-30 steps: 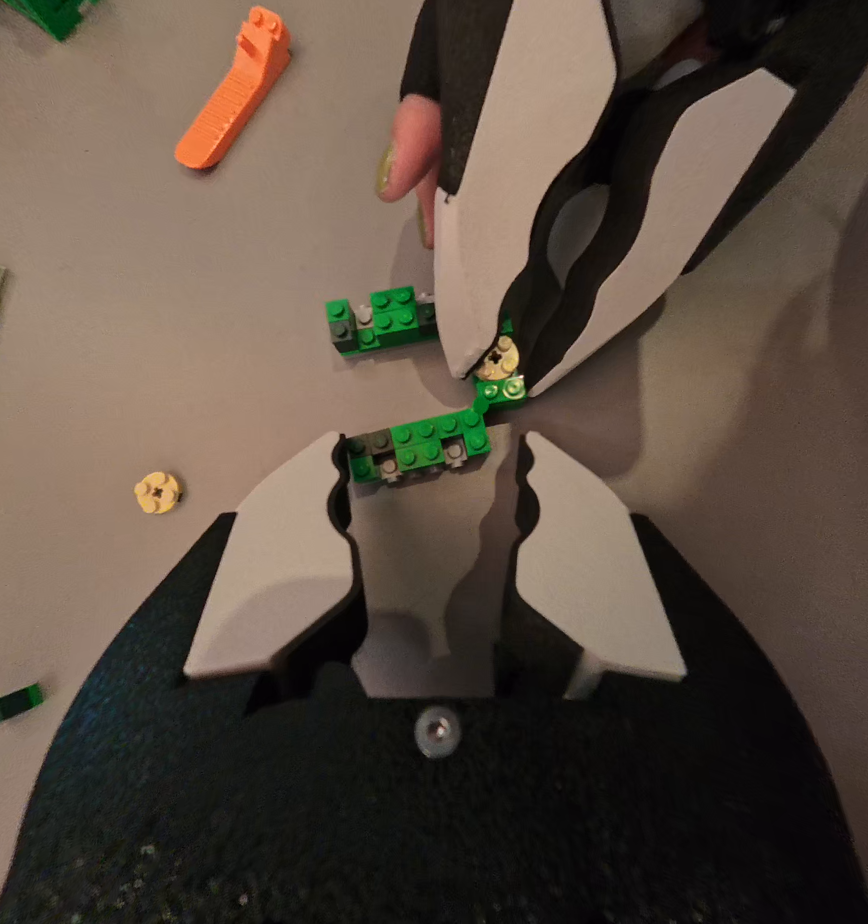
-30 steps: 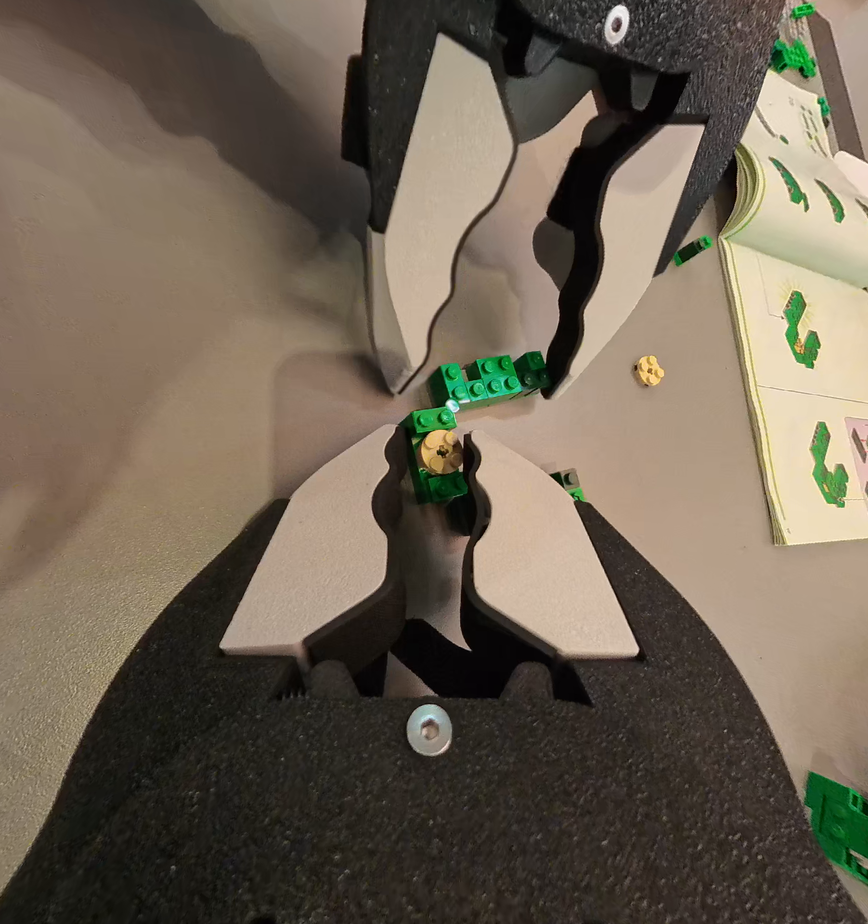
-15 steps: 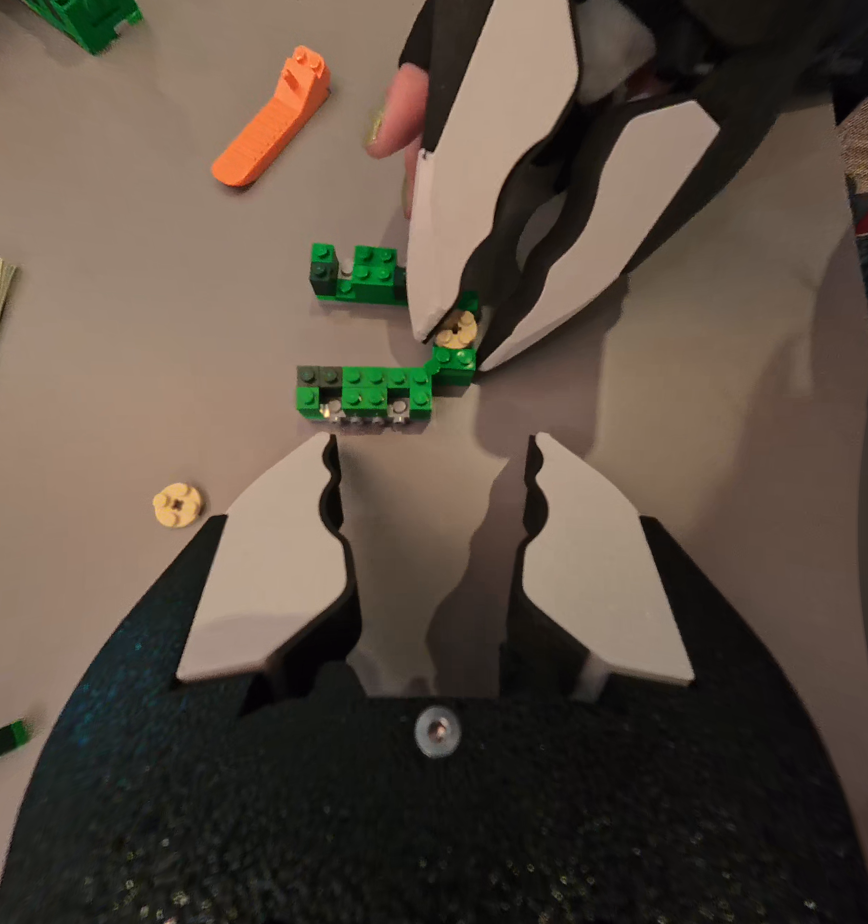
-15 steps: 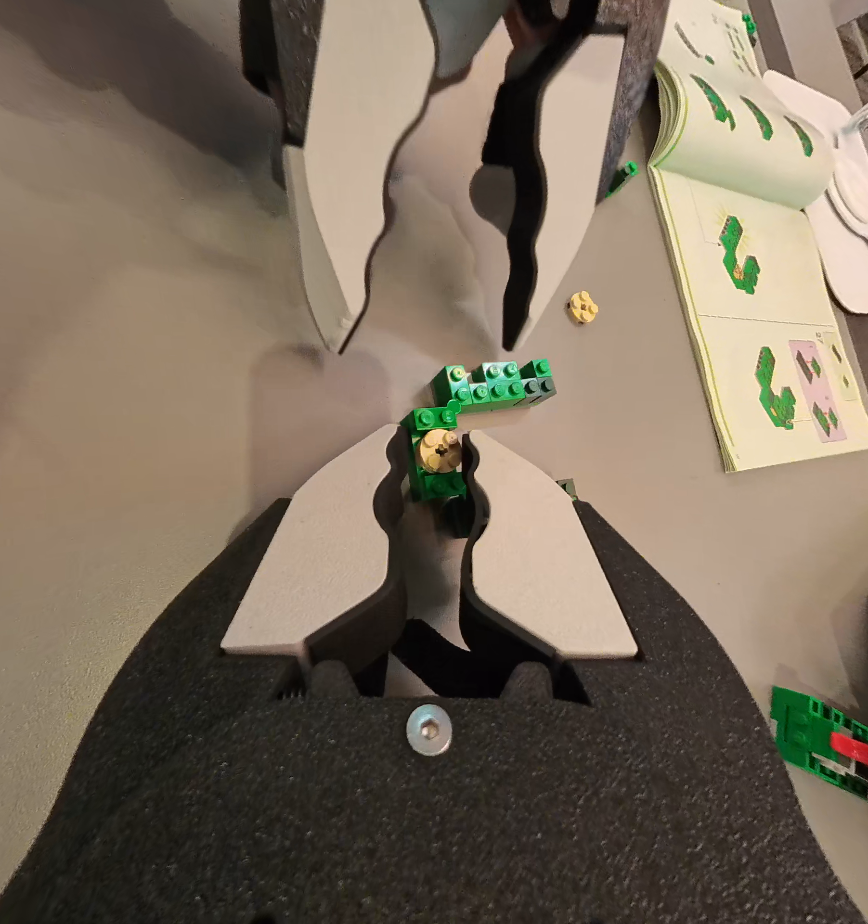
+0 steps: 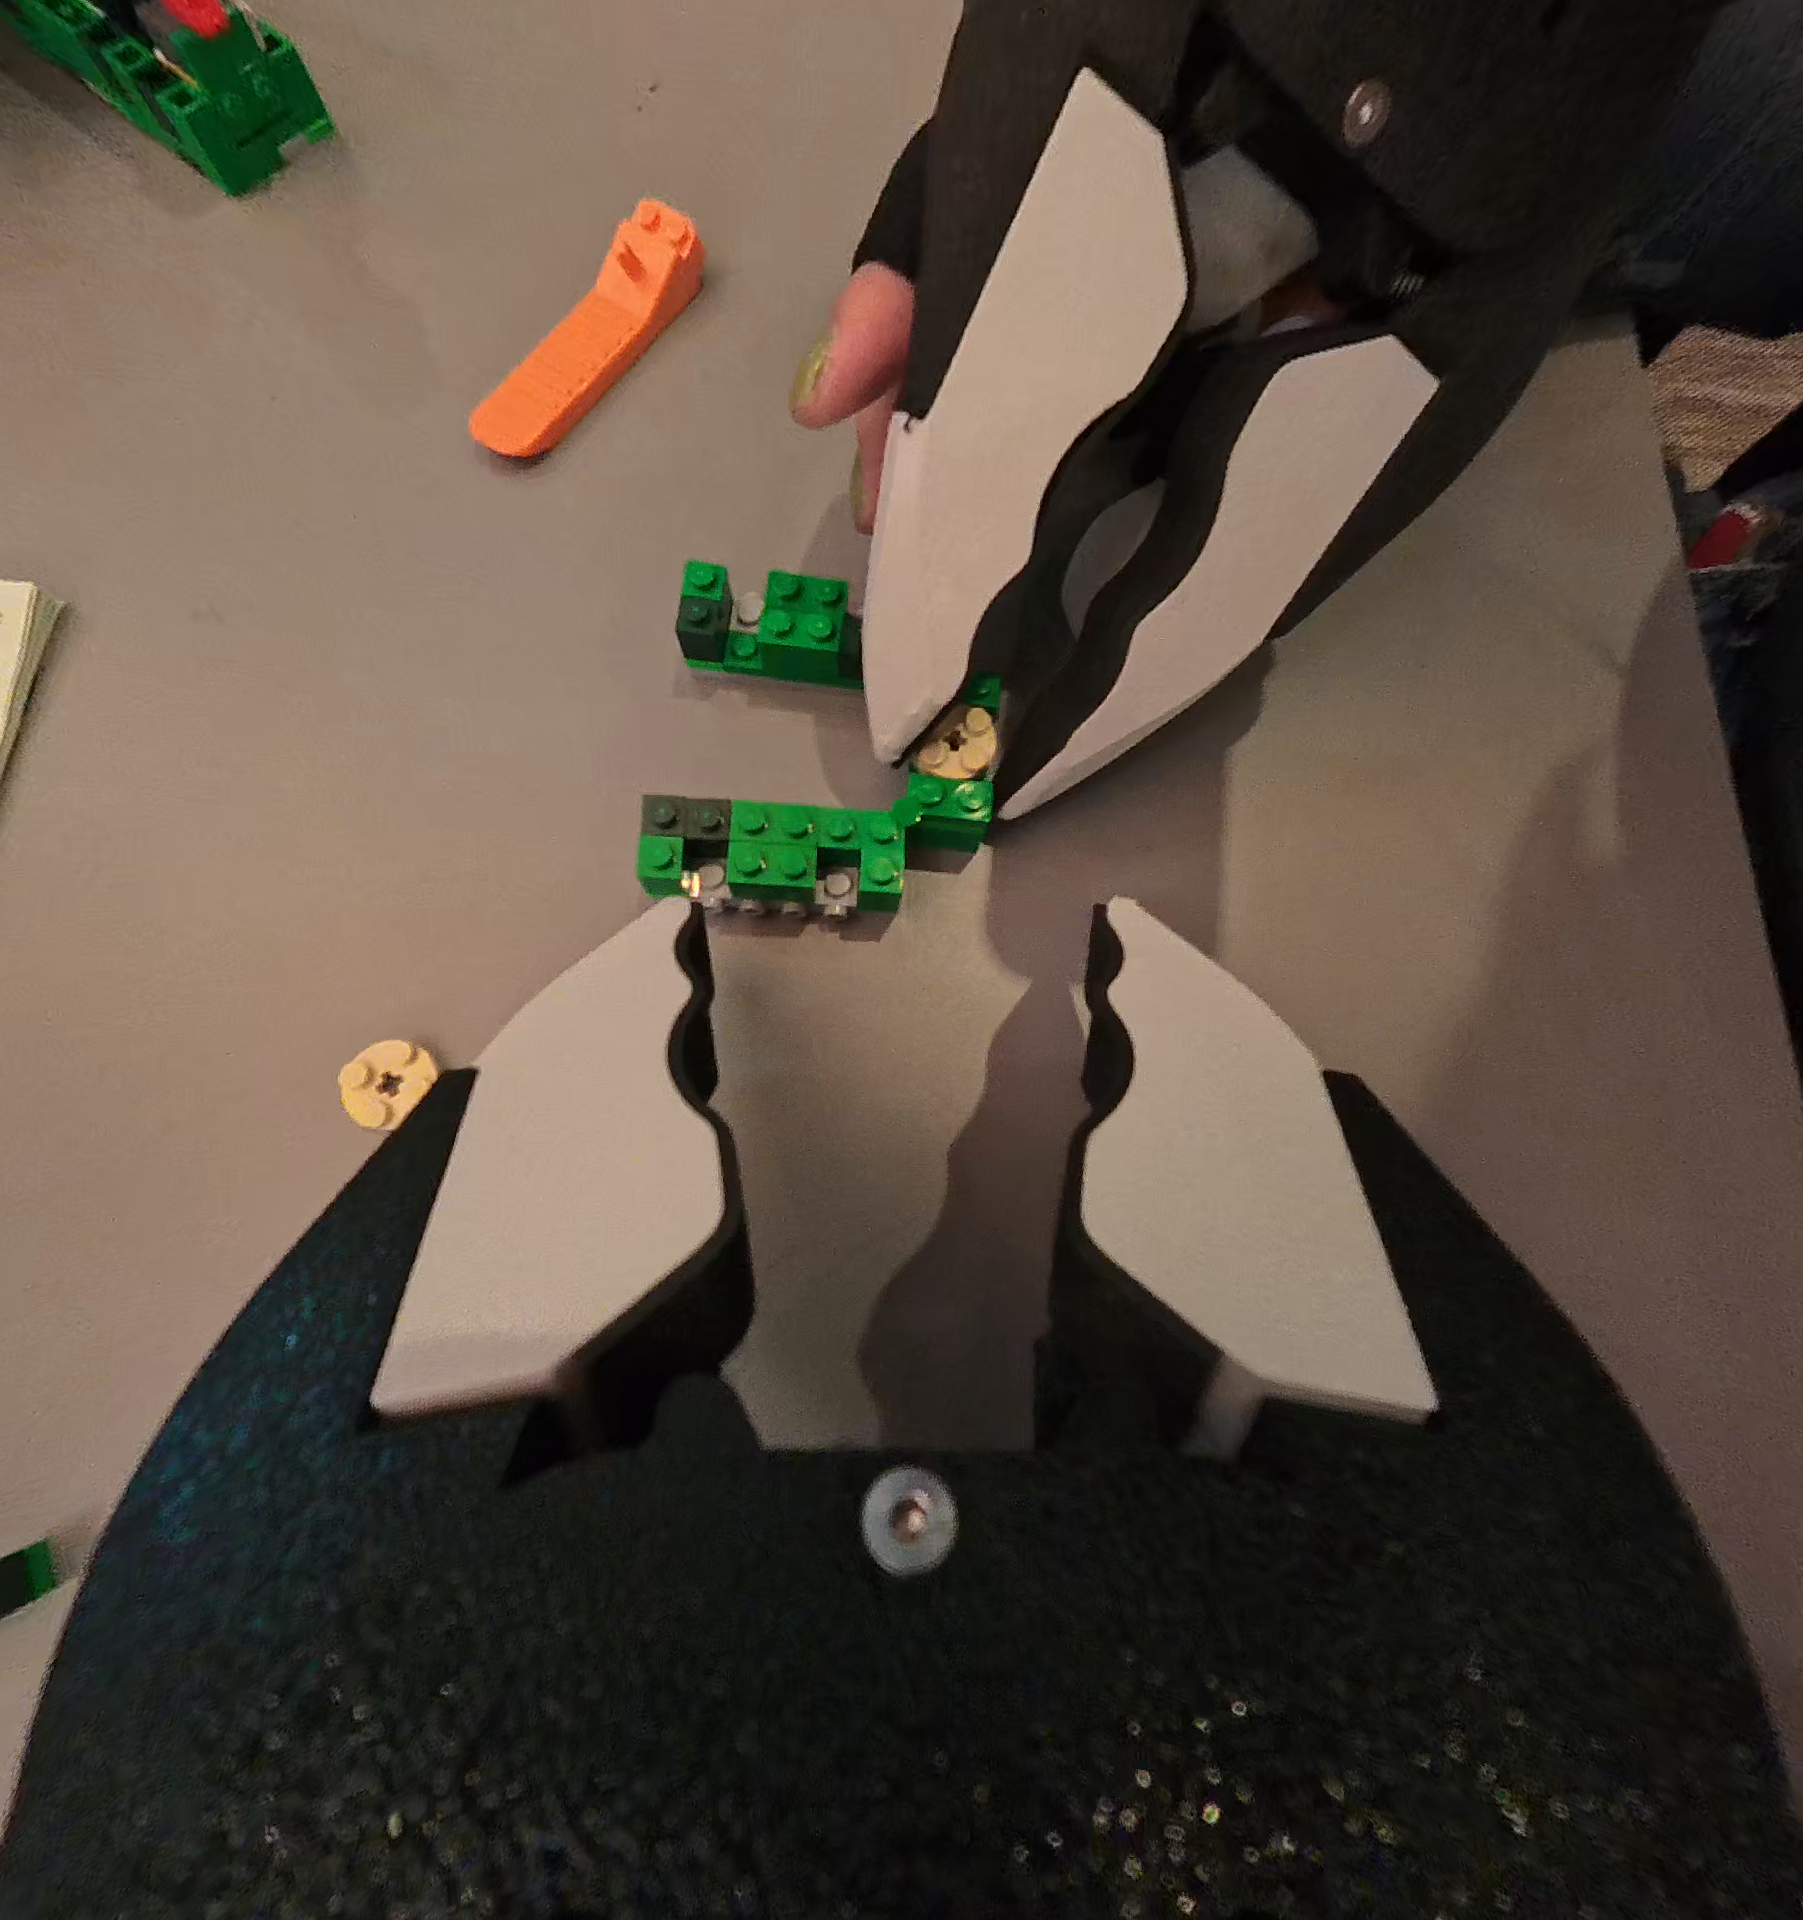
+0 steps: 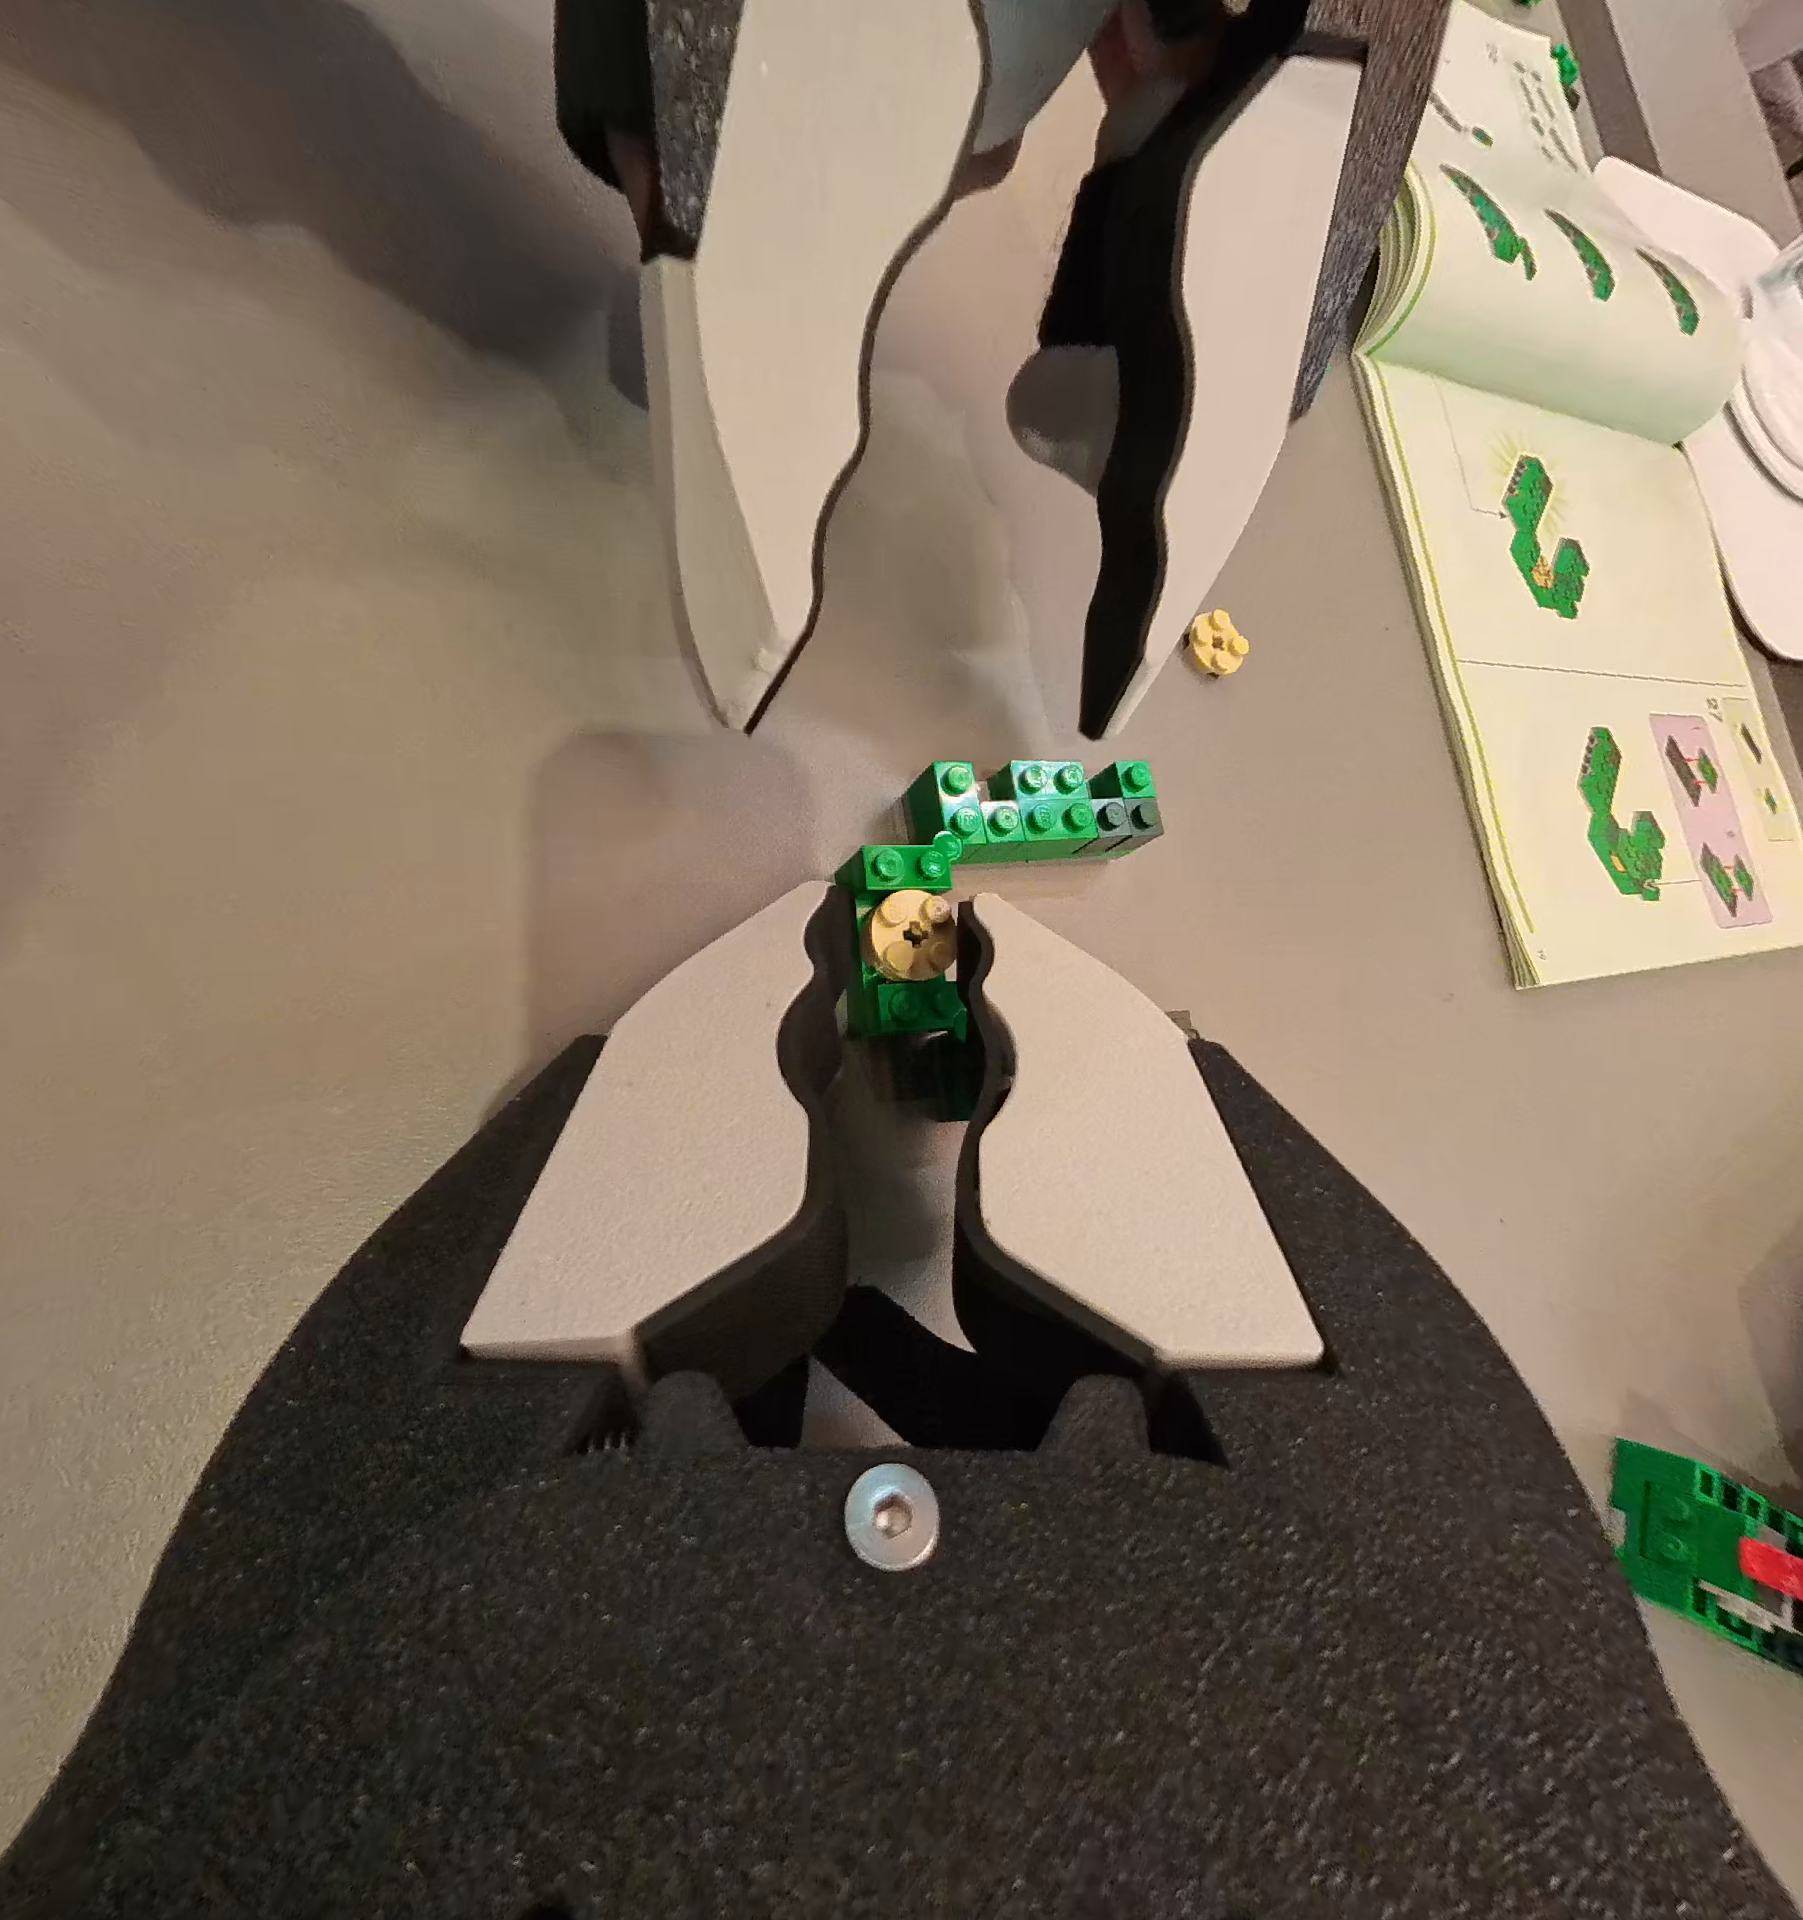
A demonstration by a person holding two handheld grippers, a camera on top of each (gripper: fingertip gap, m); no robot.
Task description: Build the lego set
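Clamping the end of the green lego assembly (image 6: 907, 940), the right hand-held gripper (image 6: 892, 920) has its 2 fingers closed narrowly on the section that carries a tan round stud piece (image 6: 912, 935), at the centre of the right wrist view. The assembly's longer arm (image 6: 1032, 816) runs off to the right just above the fingertips and lies on the grey worktop (image 6: 253, 831).

In the left wrist view the left hand-held gripper (image 5: 892, 914) stands wide apart with nothing between its fingers, its tips just below the same assembly (image 5: 772, 852) at mid-frame; whether the left fingertip touches it I cannot tell. A second small green assembly (image 5: 767, 629) sits just above, beside the right hand-held gripper (image 5: 954, 753).

An orange brick separator (image 5: 590, 332) lies in the upper left, a loose tan round piece (image 5: 388, 1083) at the left beside the left finger, and a larger green build (image 5: 201, 83) in the top left corner. An open instruction booklet (image 6: 1603, 675) occupies the right of the right wrist view.
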